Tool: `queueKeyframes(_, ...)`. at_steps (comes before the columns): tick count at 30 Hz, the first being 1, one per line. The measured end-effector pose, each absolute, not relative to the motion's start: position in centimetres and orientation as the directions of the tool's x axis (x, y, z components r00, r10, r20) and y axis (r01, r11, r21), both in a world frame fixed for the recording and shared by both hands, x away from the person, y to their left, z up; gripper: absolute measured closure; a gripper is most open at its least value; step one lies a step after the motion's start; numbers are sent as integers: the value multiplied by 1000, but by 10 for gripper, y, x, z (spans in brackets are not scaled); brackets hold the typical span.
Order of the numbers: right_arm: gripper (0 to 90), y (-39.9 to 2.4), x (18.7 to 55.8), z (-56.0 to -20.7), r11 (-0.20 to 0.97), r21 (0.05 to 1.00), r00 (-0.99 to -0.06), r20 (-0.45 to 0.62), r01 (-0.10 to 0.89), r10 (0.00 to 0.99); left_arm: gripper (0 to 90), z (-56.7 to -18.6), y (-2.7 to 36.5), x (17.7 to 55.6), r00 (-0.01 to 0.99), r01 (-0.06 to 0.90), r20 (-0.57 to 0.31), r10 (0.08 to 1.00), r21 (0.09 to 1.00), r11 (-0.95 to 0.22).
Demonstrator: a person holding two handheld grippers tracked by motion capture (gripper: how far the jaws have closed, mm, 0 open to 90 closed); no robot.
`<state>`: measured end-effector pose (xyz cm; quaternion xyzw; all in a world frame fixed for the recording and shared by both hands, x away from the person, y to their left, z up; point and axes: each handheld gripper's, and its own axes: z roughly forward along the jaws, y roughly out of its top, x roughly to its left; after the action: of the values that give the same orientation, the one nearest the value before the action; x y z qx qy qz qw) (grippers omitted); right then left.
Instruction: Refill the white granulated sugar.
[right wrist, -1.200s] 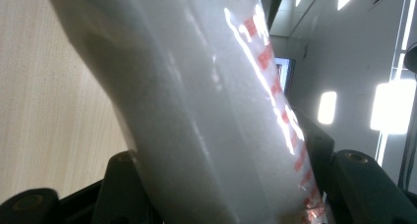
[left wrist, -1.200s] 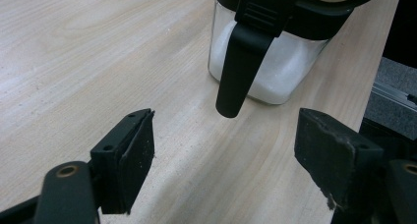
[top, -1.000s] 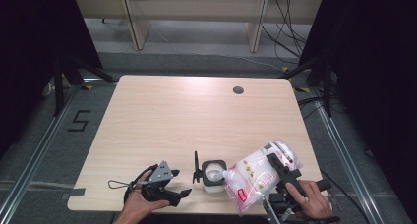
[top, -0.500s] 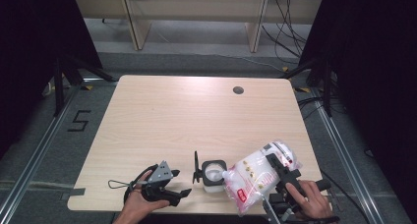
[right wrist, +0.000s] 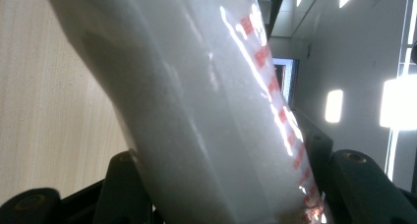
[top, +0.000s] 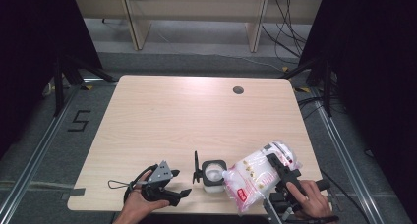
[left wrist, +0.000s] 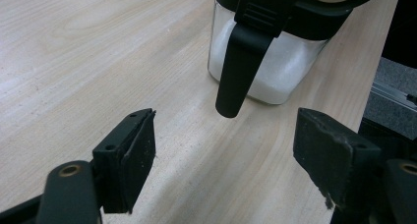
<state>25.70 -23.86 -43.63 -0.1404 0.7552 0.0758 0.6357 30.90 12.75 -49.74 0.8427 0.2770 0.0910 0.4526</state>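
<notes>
The bag (top: 255, 177) of white grains is the thing in work here; it lies tilted just right of the small jar (top: 214, 174), with its open corner reaching over the jar's mouth. I take the jar as the landmark.

To the left of the jar, the left gripper (top: 183, 192) rests on the table (top: 162, 116) in the person's left hand (top: 140, 204). Its jaws stand apart with nothing between them, and in the left gripper view they point toward the jar (left wrist: 265, 62) and its hanging black clasp (left wrist: 241, 67). Just left of the jar stands its open black lid (top: 196, 167).

The jar itself has white grains on the bottom.

To the right of the jar, the right gripper (top: 282, 170) is clamped on the bag, and the right gripper view shows the bag (right wrist: 206, 111) pressed between the two jaws.

Compared with one second ago, almost nothing has changed: both hands, the bag and the jar keep the same places, and the grip is not wider or tighter. I judge this means that pouring is going on steadily, and the bag only needs to be held at this tilt until the jar is full enough.
</notes>
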Motion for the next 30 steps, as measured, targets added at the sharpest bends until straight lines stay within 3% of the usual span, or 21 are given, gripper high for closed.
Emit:
queueKeyframes(3,487,-241,257,-438,954,-11,-177,-982,-298,-66,236,-497,127,309,830,386,-99,550,813,-436)
queueKeyframes(6,488,-242,259,-435,949,-27,-176,-980,-315,-87,236,-497,127,309,829,386,-99,550,813,-435)
queueKeyframes(8,488,-243,261,-439,951,34,-213,-976,-308,-34,236,-497,127,309,830,386,-100,549,813,-435)
queueKeyframes(10,488,-244,263,-437,944,1,-202,-977,-331,-69,236,-497,127,309,830,385,-99,549,813,-436)
queueKeyframes(16,491,-247,266,-439,943,58,-237,-971,-327,-22,236,-497,127,309,830,385,-99,549,813,-436)
queueKeyframes(18,492,-249,265,-445,945,143,-282,-958,-294,58,236,-497,127,309,830,384,-97,549,813,-437)
queueKeyframes(19,492,-249,267,-440,943,85,-256,-967,-321,0,236,-497,127,309,830,384,-98,549,813,-437)
queueKeyframes(21,495,-250,268,-443,941,128,-287,-957,-313,35,236,-497,127,309,830,385,-98,549,813,-436)
queueKeyframes(23,497,-251,269,-441,938,106,-272,-962,-329,13,236,-497,127,309,830,385,-98,549,813,-436)
queueKeyframes(24,499,-252,268,-447,940,179,-314,-946,-291,83,236,-497,127,309,830,385,-98,549,813,-436)
queueKeyframes(28,508,-251,271,-444,931,145,-315,-948,-336,33,236,-497,127,309,830,385,-98,549,813,-436)
queueKeyframes(30,514,-253,271,-449,923,248,-372,-919,-293,129,236,-497,127,309,830,385,-98,549,813,-436)
